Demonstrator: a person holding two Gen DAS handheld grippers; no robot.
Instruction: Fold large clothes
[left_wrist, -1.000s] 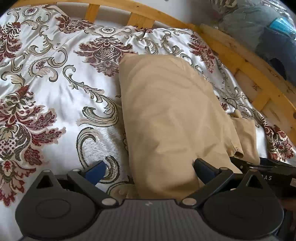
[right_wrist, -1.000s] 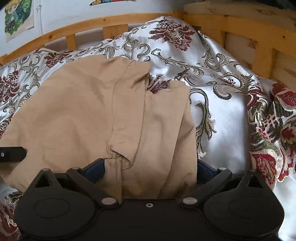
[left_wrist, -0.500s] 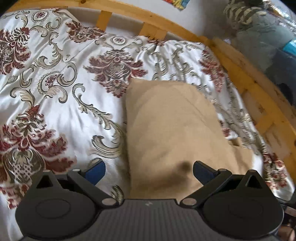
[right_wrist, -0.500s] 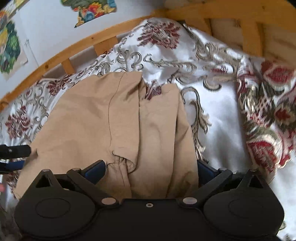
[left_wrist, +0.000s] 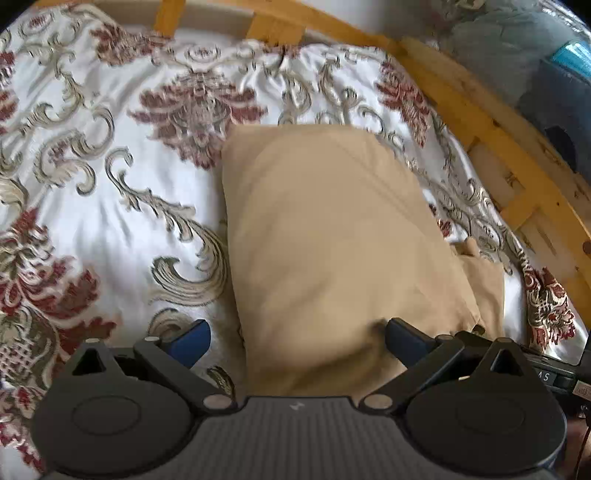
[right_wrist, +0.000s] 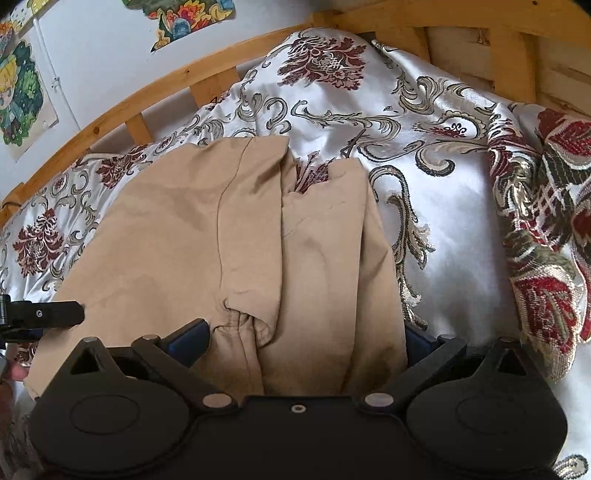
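Observation:
A tan garment (left_wrist: 332, 240) lies folded lengthwise on the patterned satin bedspread (left_wrist: 92, 192). My left gripper (left_wrist: 295, 341) is open, its blue pads wide apart over the garment's near end. In the right wrist view the garment (right_wrist: 229, 251) shows a sleeve seam and a gathered cuff near the left pad. My right gripper (right_wrist: 306, 341) is open over the near edge; its right pad is mostly hidden by the cloth. The left gripper's finger (right_wrist: 44, 314) shows at the left edge of the right wrist view.
A wooden slatted bed frame (left_wrist: 498, 129) rings the bed and also shows in the right wrist view (right_wrist: 166, 85). Posters (right_wrist: 22, 88) hang on the white wall. Grey and blue items (left_wrist: 546, 74) lie beyond the frame. The bedspread bunches up at the right (right_wrist: 546, 240).
Both grippers have stayed open over the garment's near end. Both views have shifted: the left rose and came back down, the right tilted up to show more wall. The garment lies the same.

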